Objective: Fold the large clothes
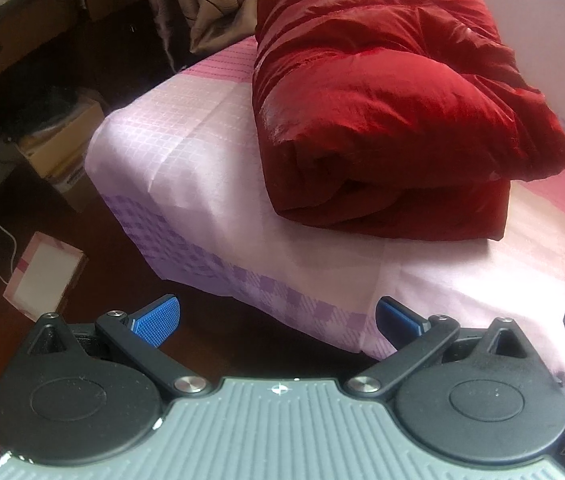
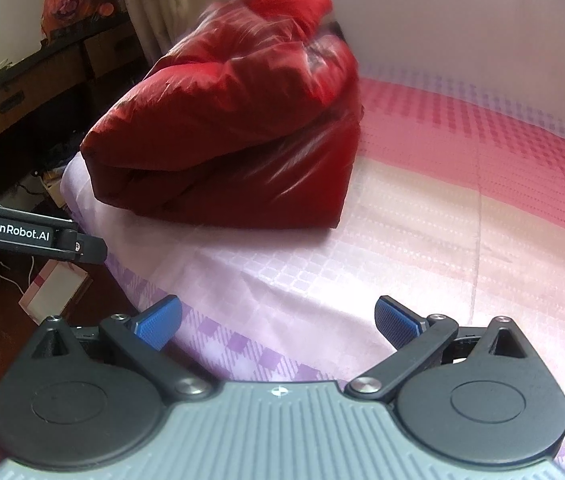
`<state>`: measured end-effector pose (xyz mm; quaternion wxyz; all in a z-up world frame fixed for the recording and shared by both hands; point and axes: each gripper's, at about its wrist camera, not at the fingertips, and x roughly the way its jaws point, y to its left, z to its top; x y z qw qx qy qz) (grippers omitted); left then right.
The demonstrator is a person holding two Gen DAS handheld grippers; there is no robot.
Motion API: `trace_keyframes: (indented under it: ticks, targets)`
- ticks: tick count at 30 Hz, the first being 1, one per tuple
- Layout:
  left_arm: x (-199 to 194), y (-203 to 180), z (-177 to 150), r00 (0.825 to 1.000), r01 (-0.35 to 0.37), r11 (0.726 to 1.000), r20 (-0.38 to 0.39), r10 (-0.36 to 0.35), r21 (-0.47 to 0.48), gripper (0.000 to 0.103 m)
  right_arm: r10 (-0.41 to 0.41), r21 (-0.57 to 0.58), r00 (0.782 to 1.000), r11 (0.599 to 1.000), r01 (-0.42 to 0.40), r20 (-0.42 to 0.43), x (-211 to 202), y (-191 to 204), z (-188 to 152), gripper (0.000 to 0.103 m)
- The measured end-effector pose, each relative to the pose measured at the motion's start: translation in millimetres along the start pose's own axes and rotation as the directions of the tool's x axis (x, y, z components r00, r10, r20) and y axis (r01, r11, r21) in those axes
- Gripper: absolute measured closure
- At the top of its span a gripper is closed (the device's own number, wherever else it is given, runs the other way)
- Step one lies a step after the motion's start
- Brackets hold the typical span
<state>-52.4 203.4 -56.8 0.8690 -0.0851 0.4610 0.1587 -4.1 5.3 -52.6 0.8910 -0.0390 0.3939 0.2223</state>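
Here's the bed (image 1: 242, 168), spread with a checked sheet (image 2: 422, 240) banded in pink, cream and lilac, with a purple plaid border along the near edge. It stands against a pale wall (image 2: 442, 20), and dark floor (image 1: 94, 240) shows to the left. Over there, a dark wooden desk (image 2: 42, 76) with drawers, white cables trailing off it, and a beige curtain (image 1: 210, 8) hanging by the far corner of the bed.

Writing now: "GenRobot.AI" in white on the side of the left tongs (image 2: 38, 236), seen from the right wrist view. A faint "DAS" sits at the lower right edge of the left view.

Boxes on the floor: an open cardboard box (image 1: 66, 148) with something in it, too blurred to name, and a pink-and-white box (image 1: 42, 276) nearer the bed corner.

The red puffer coat (image 1: 382, 112) lies folded in a thick bundle on the left half of the bed, near its left edge, shiny and creased.

Left tongs (image 1: 278, 320) spread wide, gripping nothing, over the bed corner. Right tongs (image 2: 278, 322) also spread wide, empty, above the plaid border, well apart from the coat.
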Motion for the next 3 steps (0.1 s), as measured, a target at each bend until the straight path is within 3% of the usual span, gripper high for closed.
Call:
trace_keyframes:
  ticks: [3]
  targets:
    - [-2.2, -0.8, 0.5, 1.0, -0.008, 1.0, 0.015, 0.008, 0.006, 0.0, 0.002, -0.002, 1.0, 1.0, -0.002, -0.001, -1.2, 0.5, 0.7, 0.0]
